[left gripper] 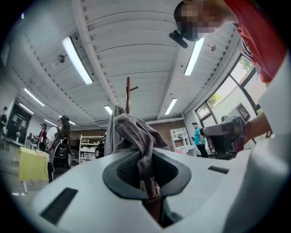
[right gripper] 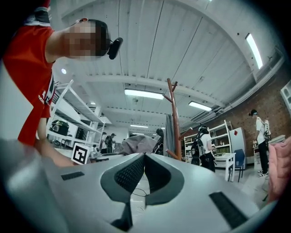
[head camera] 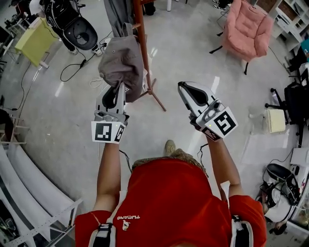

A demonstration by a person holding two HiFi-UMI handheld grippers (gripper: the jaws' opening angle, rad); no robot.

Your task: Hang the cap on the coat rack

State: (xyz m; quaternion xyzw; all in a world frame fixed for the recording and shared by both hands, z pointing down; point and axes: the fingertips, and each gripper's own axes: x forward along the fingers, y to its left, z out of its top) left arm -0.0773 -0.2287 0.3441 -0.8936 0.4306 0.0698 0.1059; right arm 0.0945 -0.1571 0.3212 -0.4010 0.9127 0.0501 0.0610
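Note:
A grey cap [head camera: 121, 61] hangs in the air from my left gripper [head camera: 120, 87], which is shut on a fold of its fabric. In the left gripper view the cap [left gripper: 136, 134] rises out of the pinched jaws, in front of the brown coat rack [left gripper: 128, 93]. From the head view, the coat rack [head camera: 140, 34] stands just behind the cap and touches its right side; a grey garment [head camera: 116, 13] hangs on it. My right gripper [head camera: 180, 86] is shut and holds nothing, a little to the right of the rack's feet. In the right gripper view the coat rack [right gripper: 173, 119] and the cap [right gripper: 138, 144] lie ahead.
A pink armchair [head camera: 248, 28] stands at the back right, a yellow table [head camera: 35, 41] and a black chair [head camera: 80, 33] at the back left. Cables [head camera: 72, 67] trail over the floor. White rails [head camera: 29, 188] run along the near left. People [right gripper: 204, 145] stand by shelves.

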